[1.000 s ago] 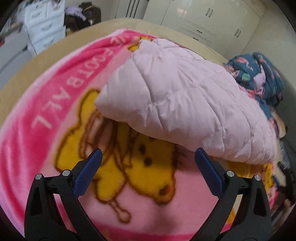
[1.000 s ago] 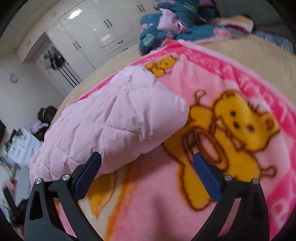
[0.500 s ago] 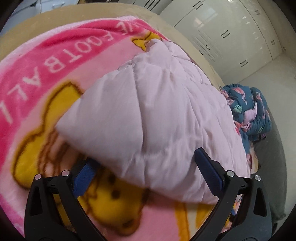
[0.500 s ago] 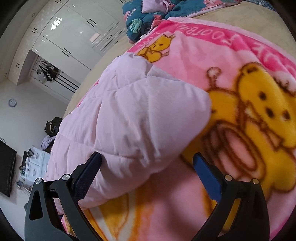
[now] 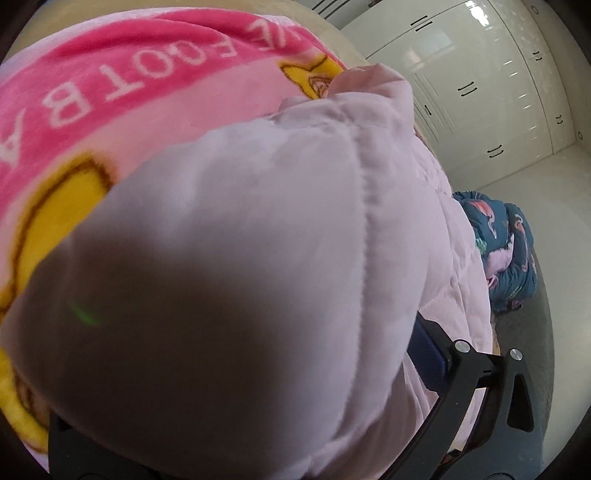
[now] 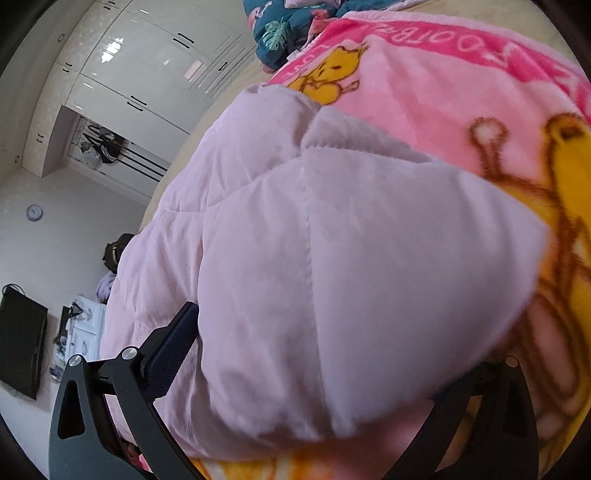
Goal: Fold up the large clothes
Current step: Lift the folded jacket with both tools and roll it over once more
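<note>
A pale pink quilted padded garment [image 5: 258, 240] lies folded on a pink bear-print blanket [image 5: 110, 85] on the bed. My left gripper [image 5: 240, 369] is open, its jaws wide apart around one end of the garment; the right finger [image 5: 428, 347] shows, the left is hidden under the fabric. My right gripper [image 6: 332, 350] is open around the other end of the garment [image 6: 351, 258]; its left finger [image 6: 173, 339] lies against the fabric, the right finger is mostly hidden. The blanket [image 6: 461, 92] shows beyond.
A heap of dark blue patterned clothes [image 5: 506, 251] lies at the bed's far side, also seen in the right wrist view [image 6: 288, 33]. White wardrobes [image 5: 480, 85] stand behind. A black screen [image 6: 22, 343] and a cluttered white cabinet [image 6: 81, 332] stand beside the bed.
Both grippers have moved forward onto the garment's two ends, which now fill the space between the open jaws. Neither has closed.
</note>
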Demonstrator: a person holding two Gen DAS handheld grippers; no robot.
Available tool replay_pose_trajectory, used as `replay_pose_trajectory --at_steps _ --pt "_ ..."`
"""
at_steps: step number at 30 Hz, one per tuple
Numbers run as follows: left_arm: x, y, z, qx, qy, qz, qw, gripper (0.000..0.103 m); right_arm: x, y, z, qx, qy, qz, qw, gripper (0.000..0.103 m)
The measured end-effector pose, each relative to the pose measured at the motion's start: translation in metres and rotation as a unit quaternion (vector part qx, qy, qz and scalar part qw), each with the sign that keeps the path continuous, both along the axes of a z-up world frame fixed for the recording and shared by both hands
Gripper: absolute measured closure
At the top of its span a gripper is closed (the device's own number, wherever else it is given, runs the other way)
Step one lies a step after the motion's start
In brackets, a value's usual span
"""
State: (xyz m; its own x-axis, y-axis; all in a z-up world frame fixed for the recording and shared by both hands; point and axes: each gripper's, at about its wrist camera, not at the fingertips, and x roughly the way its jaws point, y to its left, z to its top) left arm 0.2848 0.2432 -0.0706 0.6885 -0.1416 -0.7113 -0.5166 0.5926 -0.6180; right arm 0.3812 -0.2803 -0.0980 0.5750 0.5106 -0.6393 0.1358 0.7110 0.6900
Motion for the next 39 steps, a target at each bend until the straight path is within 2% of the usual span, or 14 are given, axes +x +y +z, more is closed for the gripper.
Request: replay_pose_trajectory --at_steps 7,10,11,14,16,18,19,22,28,33,35,39 --pt "0.006 -0.002 0.005 0.027 0.000 0.002 0.9996 0.008 0.010 0.006 0.001 -0.005 -0.015 0.015 1.000 0.006" --pt "0.008 -0.003 0.009 0.036 0.002 -0.003 0.9993 0.012 0.010 0.007 0.007 -0.016 -0.031 0.029 0.999 0.020" --pt "0.008 -0.005 0.013 0.046 0.000 -0.006 0.9989 0.014 0.009 0.008 0.010 -0.021 -0.040 0.035 0.998 0.029" --pt "0.015 -0.011 0.026 0.078 -0.004 -0.014 0.9969 0.030 0.004 0.016 0.025 -0.053 -0.074 0.057 0.994 0.051" --pt "0.013 -0.019 0.040 0.100 -0.010 -0.032 0.9944 0.046 0.000 0.023 0.036 -0.085 -0.095 0.076 0.989 0.058" --pt "0.012 -0.025 0.051 0.124 -0.018 -0.041 0.9913 0.055 -0.004 0.032 0.046 -0.121 -0.114 0.091 0.982 0.065" --pt "0.011 -0.028 0.058 0.136 -0.021 -0.047 0.9893 0.060 -0.007 0.038 0.054 -0.146 -0.125 0.102 0.976 0.066" --pt "0.007 -0.034 0.075 0.155 -0.033 -0.058 0.9856 0.068 -0.011 0.051 0.068 -0.185 -0.152 0.122 0.963 0.070" --pt "-0.002 -0.043 0.108 0.188 -0.060 -0.074 0.9775 0.070 -0.031 0.069 0.103 -0.231 -0.203 0.155 0.939 0.073" --pt "-0.015 -0.049 0.129 0.200 -0.076 -0.085 0.9731 0.070 -0.051 0.081 0.130 -0.260 -0.232 0.176 0.921 0.075" --pt "-0.023 -0.053 0.135 0.208 -0.083 -0.090 0.9705 0.070 -0.058 0.084 0.137 -0.268 -0.241 0.183 0.915 0.075" --pt "-0.037 -0.059 0.143 0.213 -0.089 -0.097 0.9680 0.070 -0.070 0.083 0.149 -0.270 -0.247 0.189 0.911 0.075"
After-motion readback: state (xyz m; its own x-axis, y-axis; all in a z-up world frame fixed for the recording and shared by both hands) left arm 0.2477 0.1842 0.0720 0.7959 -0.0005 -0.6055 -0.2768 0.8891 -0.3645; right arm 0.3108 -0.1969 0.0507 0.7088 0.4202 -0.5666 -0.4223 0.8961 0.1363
